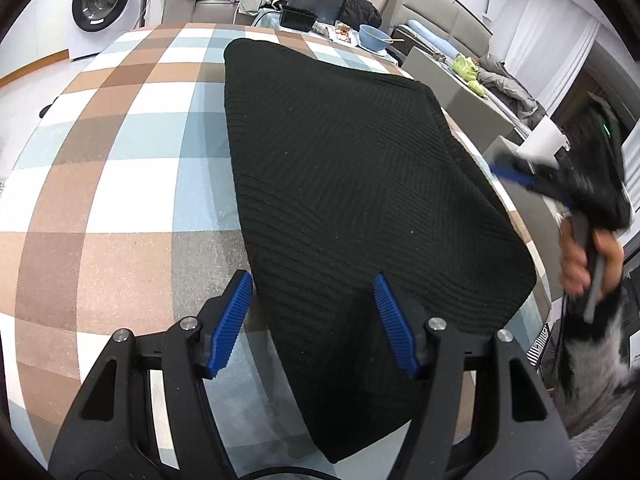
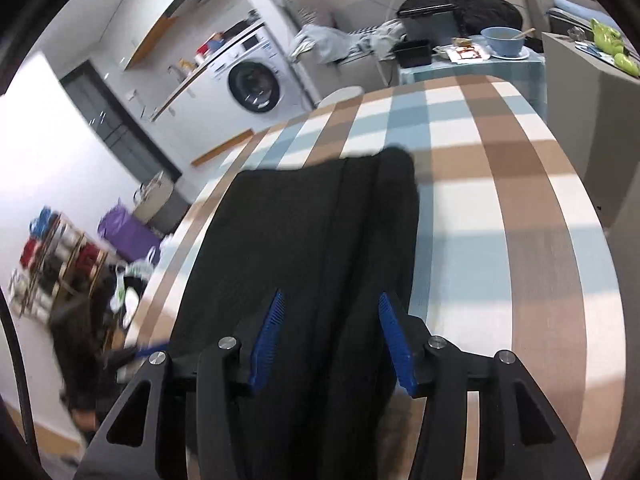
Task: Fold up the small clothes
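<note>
Nearest, at the bottom of the left wrist view, the left gripper (image 1: 313, 286) stands with its blue pads spread; the near end of the black knitted garment (image 1: 352, 184) runs between and under them, but the pads do not press on it. The right wrist view shows much the same at its bottom centre: the right gripper (image 2: 331, 307) has its pads apart, with a dark band of the black knitted garment (image 2: 312, 232) passing between them and nothing pinched, as far as the motion blur allows. At the right edge of the left view, that right gripper shows blurred, held by a hand (image 1: 580, 256) just off the garment's right border.

Further up, the garment lies flat on the checked tablecloth (image 1: 120, 160), filling the middle of the left view as a tidy, smooth-edged slab. A layer seems already turned in, since its near part shows a doubled edge. By my reading, at least one fold is done and both tools have let go; what is left is probably another fold to make it compact, or setting it aside.

Farthest off, in the upper part of both views, sit a blue bowl (image 1: 374, 36) and a black tray (image 1: 298, 18) on a second table, and a washing machine (image 1: 102, 0) at the upper left.
</note>
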Available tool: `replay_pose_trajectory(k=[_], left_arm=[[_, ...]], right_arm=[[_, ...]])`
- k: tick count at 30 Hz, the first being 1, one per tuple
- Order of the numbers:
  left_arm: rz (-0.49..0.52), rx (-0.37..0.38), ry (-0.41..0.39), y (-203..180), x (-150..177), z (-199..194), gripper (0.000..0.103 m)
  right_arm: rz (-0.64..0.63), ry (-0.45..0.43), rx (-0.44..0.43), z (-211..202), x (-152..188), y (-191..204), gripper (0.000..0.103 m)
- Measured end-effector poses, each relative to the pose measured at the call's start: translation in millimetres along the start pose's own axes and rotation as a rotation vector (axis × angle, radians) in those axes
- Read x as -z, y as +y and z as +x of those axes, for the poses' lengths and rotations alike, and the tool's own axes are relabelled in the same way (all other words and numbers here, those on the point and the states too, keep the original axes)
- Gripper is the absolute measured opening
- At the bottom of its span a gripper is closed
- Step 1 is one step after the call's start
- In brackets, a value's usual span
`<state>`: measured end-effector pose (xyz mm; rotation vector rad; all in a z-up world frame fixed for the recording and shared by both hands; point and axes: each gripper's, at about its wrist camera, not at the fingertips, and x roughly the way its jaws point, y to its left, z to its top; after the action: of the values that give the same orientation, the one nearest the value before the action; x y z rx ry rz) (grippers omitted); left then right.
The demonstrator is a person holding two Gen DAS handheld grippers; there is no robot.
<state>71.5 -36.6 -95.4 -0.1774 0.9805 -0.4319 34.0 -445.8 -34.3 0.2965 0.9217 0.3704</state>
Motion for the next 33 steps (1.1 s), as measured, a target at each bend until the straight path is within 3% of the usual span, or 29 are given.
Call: replay_pose_trajectory(k=[4, 8, 13, 15, 17, 20, 26, 33], left_arm=[[0.007, 0.015, 0.004, -3, 1, 1, 0.061], [0.021, 0.012, 0.005, -6, 2, -1, 0.061], [0.081, -0.016, 0.029, -12, 9, 2, 0.061], [0.092, -0.025, 0.033, -12, 12, 4, 0.058], [0.102, -0.035, 0.018, -12, 14, 4, 0.042], [0.119, -0.044, 0.008, -12, 11, 2, 0.027], [0.143, -0.093, 0.006, -9, -12, 11, 0.025], [0.145, -0.147, 0.027, 9, -70, 43, 0.025]], right_arm=[[-0.004, 0.028, -0.037, -13, 40, 13, 0.061], [0.0, 0.057, -0.006, -11, 70, 20, 0.061], [-0.031, 0.053, 0.024, -4, 82, 24, 0.06], [-0.042, 0.046, 0.042, -2, 82, 25, 0.052], [-0.059, 0.047, 0.034, 0, 85, 28, 0.038], [-0.05, 0.048, 0.018, 5, 85, 29, 0.029], [-0.041, 0.062, 0.017, 22, 70, 32, 0.028], [-0.05, 0.063, 0.065, 56, 29, 35, 0.029]])
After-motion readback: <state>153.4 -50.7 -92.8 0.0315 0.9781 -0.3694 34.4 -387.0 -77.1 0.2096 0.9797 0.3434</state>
